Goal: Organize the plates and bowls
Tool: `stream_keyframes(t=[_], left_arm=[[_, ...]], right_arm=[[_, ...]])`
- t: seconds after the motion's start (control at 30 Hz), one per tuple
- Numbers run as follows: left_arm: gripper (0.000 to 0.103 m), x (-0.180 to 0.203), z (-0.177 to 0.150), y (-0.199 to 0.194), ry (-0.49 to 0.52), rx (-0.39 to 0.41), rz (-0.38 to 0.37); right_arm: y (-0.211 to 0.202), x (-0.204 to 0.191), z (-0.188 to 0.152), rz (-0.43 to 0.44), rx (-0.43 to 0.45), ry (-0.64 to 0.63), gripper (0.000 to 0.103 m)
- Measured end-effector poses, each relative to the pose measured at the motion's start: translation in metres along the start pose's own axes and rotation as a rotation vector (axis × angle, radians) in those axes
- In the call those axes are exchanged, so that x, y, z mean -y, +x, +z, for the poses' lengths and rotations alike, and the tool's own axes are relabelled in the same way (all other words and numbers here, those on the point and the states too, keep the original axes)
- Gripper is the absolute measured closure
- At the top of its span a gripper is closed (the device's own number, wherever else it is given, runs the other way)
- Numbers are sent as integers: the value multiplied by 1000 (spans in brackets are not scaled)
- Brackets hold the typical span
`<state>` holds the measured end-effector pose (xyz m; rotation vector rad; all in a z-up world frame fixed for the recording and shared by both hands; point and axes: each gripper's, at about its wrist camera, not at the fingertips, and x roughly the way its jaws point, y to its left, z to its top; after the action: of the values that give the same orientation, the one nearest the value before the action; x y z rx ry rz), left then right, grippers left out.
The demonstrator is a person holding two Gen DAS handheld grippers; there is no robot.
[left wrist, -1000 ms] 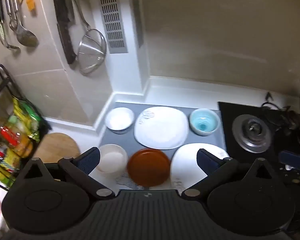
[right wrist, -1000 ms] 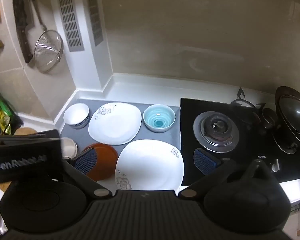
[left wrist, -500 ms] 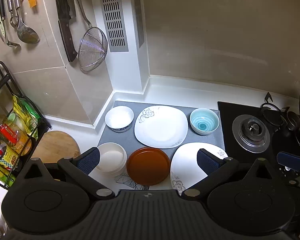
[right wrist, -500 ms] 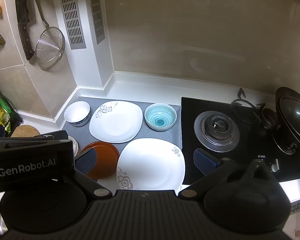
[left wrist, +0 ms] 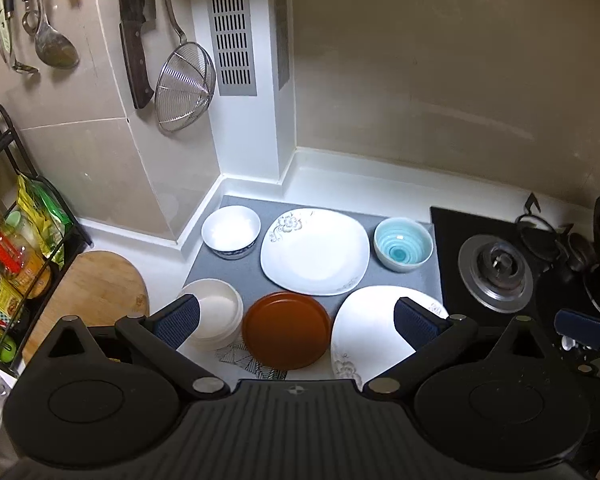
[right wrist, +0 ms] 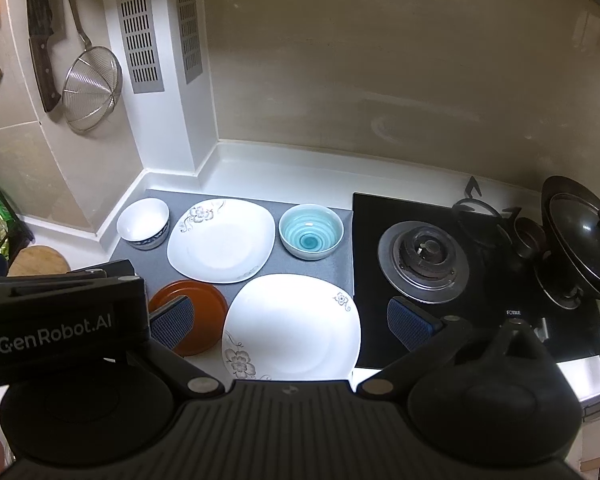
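Observation:
On a grey mat point(left wrist: 244, 276) lie a white bowl with a blue base point(left wrist: 231, 231), a far square white plate point(left wrist: 315, 250), a turquoise bowl point(left wrist: 403, 243), a cream bowl point(left wrist: 216, 314), a brown round plate point(left wrist: 286, 329) and a near square white plate point(left wrist: 374, 330). My left gripper point(left wrist: 296, 322) hangs open above the brown plate, holding nothing. My right gripper point(right wrist: 290, 324) is open above the near white plate point(right wrist: 292, 326), also bare. The right wrist view shows the far plate point(right wrist: 222, 240), turquoise bowl point(right wrist: 311, 231), blue-based bowl point(right wrist: 143, 223) and brown plate point(right wrist: 204, 306).
A gas hob point(right wrist: 424, 258) with a burner sits right of the mat, and a lidded pot point(right wrist: 580, 236) beyond it. A round wooden board point(left wrist: 96, 284) and a rack of bottles point(left wrist: 16, 264) stand left. A knife and strainer point(left wrist: 184, 84) hang on the wall.
Both grippers have lifted and drawn back slightly, so the dishes sit a little lower and farther in view. Neither gripper took hold of anything; the dishes have not moved.

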<state>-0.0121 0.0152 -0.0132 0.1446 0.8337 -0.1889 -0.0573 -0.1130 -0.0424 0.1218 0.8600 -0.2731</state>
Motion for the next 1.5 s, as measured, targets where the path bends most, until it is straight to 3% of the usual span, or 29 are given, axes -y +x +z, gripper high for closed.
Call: stream_keyframes(t=[1.5], left_arm=[[0,-6,-7,13,25,-57,-8]], right_arm=[[10,-11,-11,-7,-55,23,0]])
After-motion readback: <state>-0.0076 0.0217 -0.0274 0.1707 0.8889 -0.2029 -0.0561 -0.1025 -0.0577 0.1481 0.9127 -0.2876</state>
